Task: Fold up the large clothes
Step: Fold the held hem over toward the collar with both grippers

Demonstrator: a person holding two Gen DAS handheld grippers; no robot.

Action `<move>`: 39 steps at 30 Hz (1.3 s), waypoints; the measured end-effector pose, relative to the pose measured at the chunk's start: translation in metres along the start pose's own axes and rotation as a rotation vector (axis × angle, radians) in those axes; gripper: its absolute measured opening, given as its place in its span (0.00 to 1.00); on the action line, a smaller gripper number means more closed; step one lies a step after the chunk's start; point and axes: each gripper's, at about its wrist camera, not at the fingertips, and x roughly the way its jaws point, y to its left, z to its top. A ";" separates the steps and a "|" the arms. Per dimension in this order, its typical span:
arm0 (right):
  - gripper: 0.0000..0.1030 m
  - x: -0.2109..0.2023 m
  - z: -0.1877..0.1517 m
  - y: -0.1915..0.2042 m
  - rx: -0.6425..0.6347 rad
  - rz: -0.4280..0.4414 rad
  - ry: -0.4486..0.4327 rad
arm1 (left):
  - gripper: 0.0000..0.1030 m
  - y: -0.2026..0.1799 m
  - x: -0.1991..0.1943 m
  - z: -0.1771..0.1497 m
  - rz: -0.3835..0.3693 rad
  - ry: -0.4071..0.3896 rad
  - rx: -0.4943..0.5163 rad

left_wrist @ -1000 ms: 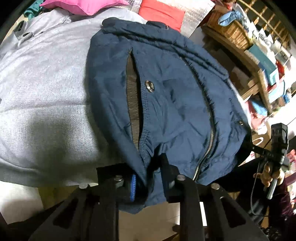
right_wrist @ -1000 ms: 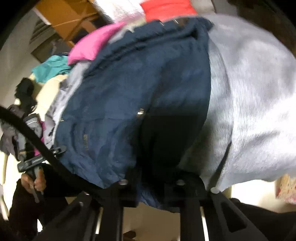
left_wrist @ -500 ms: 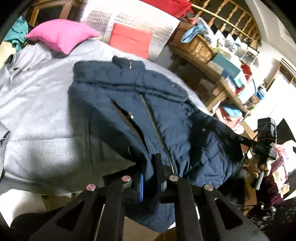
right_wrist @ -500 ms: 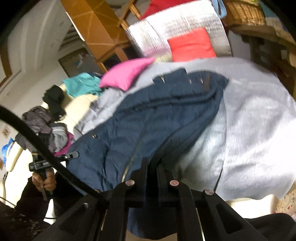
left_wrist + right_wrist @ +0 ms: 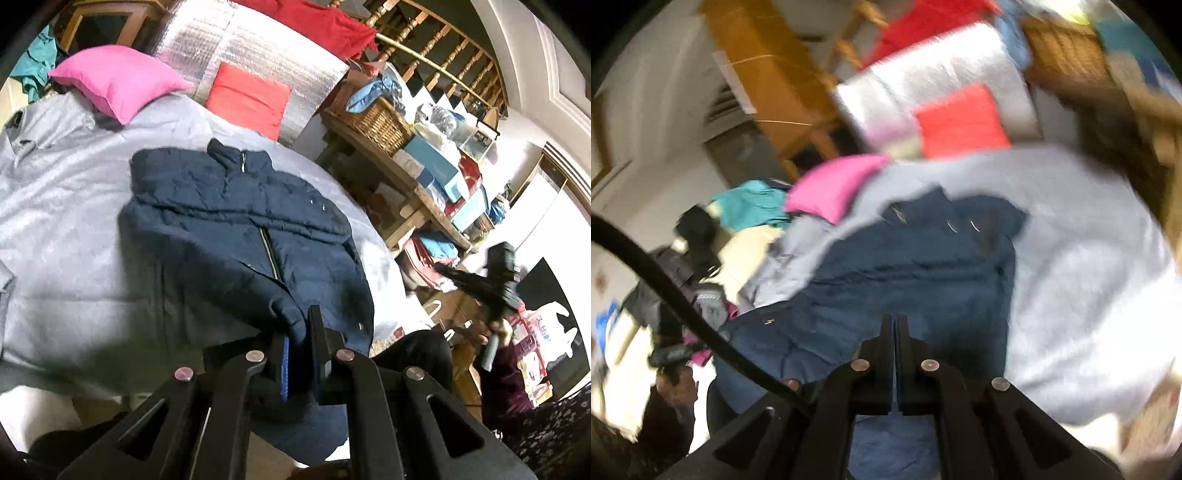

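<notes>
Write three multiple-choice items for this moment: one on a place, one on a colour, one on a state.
1. Where does the jacket lie?
A. in a wicker basket
B. on the grey cover
C. on the floor

2. What colour is the pillow at the cover's far left?
A. pink
B. yellow
C. black

3. How does the left gripper stand?
A. wide open above the jacket
B. shut on nothing
C. shut on the jacket's near edge

Key:
1 B, grey cloth shows all round the jacket.
2 A, it is bright pink, beside a red cushion.
3 C, navy cloth sits pinched between its fingers; the right gripper is shut on the hem likewise.
</notes>
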 end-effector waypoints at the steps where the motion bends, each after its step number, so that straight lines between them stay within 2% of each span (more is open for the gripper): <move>1: 0.02 0.009 -0.005 -0.014 0.046 -0.004 0.033 | 0.09 0.000 0.001 -0.003 0.009 0.006 -0.002; 6: 0.04 0.050 -0.054 -0.076 0.276 -0.059 0.142 | 0.09 0.004 -0.001 -0.006 0.005 0.013 -0.020; 7: 0.08 0.056 -0.066 -0.087 0.322 -0.055 0.162 | 0.09 0.004 -0.001 -0.004 0.001 0.012 -0.021; 9: 0.33 0.065 -0.087 -0.107 0.405 -0.051 0.187 | 0.09 0.001 -0.001 -0.001 -0.001 0.010 -0.020; 10: 0.60 0.069 -0.097 -0.114 0.451 -0.048 0.197 | 0.09 -0.001 -0.001 0.001 -0.003 0.009 -0.018; 11: 0.71 0.075 -0.107 -0.120 0.507 -0.037 0.209 | 0.09 -0.003 -0.002 0.002 -0.004 0.006 -0.015; 16: 0.72 0.097 -0.119 -0.126 0.588 0.009 0.223 | 0.09 -0.005 -0.004 0.011 -0.027 -0.011 -0.025; 20: 0.80 0.116 -0.136 -0.125 0.618 -0.005 0.245 | 0.09 -0.001 -0.005 0.017 -0.049 -0.022 -0.040; 22: 0.80 0.126 -0.145 -0.123 0.627 0.001 0.288 | 0.09 -0.002 -0.004 0.019 -0.053 -0.023 -0.037; 24: 0.74 0.128 -0.148 -0.120 0.643 0.066 0.291 | 0.09 -0.002 -0.004 0.020 -0.049 -0.026 -0.033; 25: 0.59 0.125 -0.147 -0.116 0.635 0.103 0.279 | 0.09 -0.002 -0.005 0.021 -0.047 -0.026 -0.033; 27: 0.35 0.117 -0.144 -0.106 0.606 0.167 0.269 | 0.09 -0.001 -0.007 0.023 -0.040 -0.028 -0.034; 29: 0.24 0.107 -0.138 -0.096 0.568 0.206 0.257 | 0.09 0.001 -0.009 0.025 -0.031 -0.031 -0.033; 34: 0.20 0.079 -0.098 -0.063 0.425 0.258 0.203 | 0.09 0.004 -0.016 0.037 -0.021 -0.045 -0.030; 39: 0.20 0.063 -0.039 -0.043 0.335 0.329 0.080 | 0.09 0.010 -0.020 0.065 -0.021 -0.089 -0.043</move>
